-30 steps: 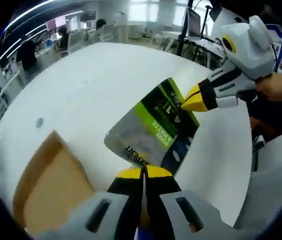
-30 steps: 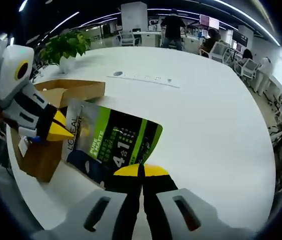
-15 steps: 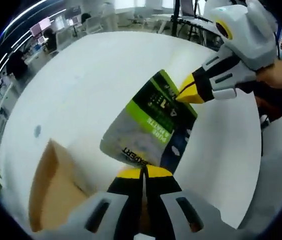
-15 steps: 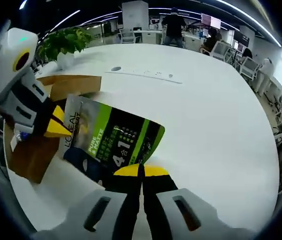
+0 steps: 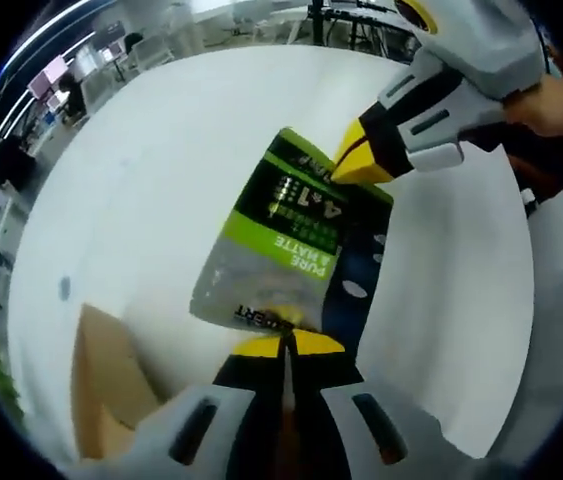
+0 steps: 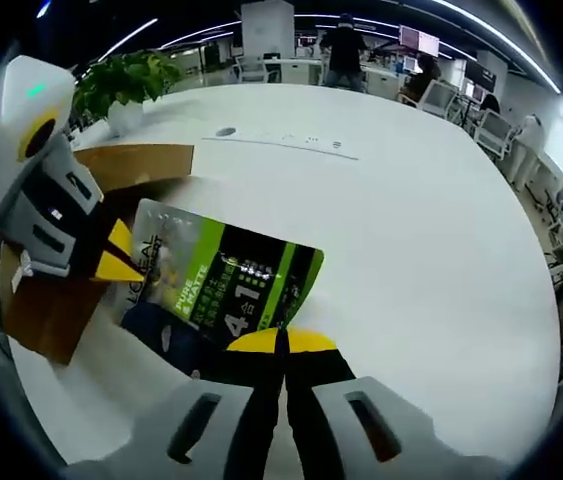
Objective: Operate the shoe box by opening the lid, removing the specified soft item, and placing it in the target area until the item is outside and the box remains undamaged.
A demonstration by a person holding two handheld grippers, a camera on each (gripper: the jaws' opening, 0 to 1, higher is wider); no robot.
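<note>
A soft green, grey and black printed pouch (image 5: 296, 245) (image 6: 223, 285) hangs above the white table (image 5: 161, 170) (image 6: 401, 240), held at two opposite edges. My left gripper (image 5: 284, 343) is shut on its grey end, and it appears from the left in the right gripper view (image 6: 111, 255). My right gripper (image 6: 281, 340) is shut on the pouch's dark end, and it enters the left gripper view from the upper right (image 5: 361, 160). The brown cardboard shoe box (image 6: 71, 250) (image 5: 101, 390) stands open on the table beside and below the pouch.
A potted plant (image 6: 126, 85) stands at the table's far left. A long flat white strip (image 6: 281, 142) and a small round disc (image 6: 225, 131) lie on the table beyond the box. People and desks fill the room behind (image 6: 346, 45). A person's hand (image 5: 561, 100) grips the right tool.
Both hands have carried the pouch a little lower and farther over the table. In the left gripper view the box has slid toward the lower left edge.
</note>
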